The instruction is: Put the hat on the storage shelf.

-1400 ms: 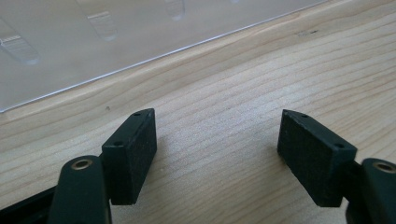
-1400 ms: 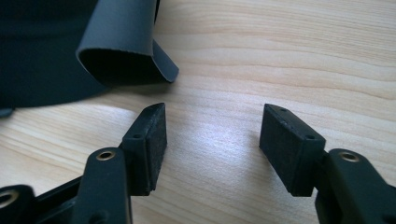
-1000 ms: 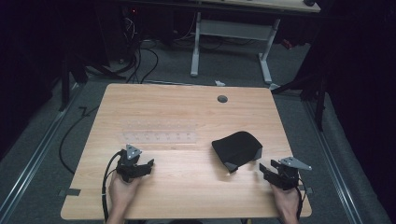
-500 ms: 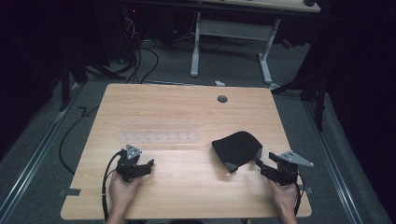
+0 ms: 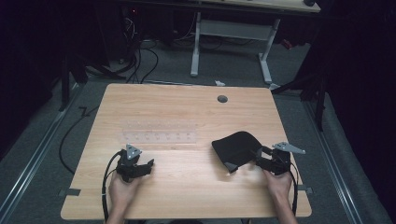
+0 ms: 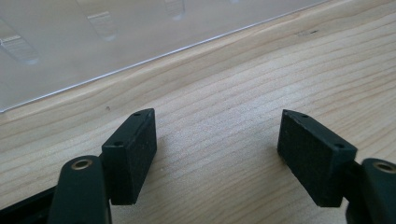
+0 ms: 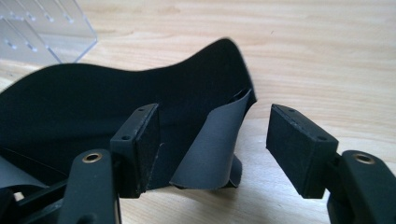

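The floppy black rubbery sheet (image 5: 236, 147) lies near the right edge of the light wooden table (image 5: 187, 107). The right gripper (image 7: 212, 140), jaws just opened, straddles its curled grey flap unclamped; the left gripper (image 5: 135, 165) stands released near the front edge

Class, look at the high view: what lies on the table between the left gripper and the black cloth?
Bare wood. In the high view, nothing lies on the table between the left gripper and the black cloth.
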### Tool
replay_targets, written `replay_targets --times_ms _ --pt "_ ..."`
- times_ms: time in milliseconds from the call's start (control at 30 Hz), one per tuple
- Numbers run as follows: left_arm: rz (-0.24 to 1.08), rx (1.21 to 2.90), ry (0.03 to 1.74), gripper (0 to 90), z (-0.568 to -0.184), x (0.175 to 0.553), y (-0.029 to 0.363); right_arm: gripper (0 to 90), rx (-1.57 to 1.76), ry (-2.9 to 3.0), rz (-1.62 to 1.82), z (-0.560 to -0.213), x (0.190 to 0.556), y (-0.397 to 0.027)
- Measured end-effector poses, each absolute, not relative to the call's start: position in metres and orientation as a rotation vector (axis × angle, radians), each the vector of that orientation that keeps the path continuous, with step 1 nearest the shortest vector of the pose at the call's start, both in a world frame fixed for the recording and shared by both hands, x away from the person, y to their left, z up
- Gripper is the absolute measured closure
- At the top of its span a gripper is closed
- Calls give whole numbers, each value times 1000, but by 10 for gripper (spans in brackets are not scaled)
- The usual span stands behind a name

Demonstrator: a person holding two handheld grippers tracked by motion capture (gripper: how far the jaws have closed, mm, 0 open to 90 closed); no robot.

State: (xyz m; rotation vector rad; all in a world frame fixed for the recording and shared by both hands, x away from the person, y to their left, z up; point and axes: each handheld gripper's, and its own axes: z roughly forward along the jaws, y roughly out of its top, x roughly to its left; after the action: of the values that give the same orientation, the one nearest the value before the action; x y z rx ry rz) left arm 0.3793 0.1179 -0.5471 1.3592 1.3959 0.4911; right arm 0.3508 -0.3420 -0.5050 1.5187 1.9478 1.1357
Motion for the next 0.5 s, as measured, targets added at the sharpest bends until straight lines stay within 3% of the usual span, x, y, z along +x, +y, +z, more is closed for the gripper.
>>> replay_targets --times_ms 500 --pt "493 1359 1397 287 -547 379 118 438 1534 1984 1144 -523 367 -333"
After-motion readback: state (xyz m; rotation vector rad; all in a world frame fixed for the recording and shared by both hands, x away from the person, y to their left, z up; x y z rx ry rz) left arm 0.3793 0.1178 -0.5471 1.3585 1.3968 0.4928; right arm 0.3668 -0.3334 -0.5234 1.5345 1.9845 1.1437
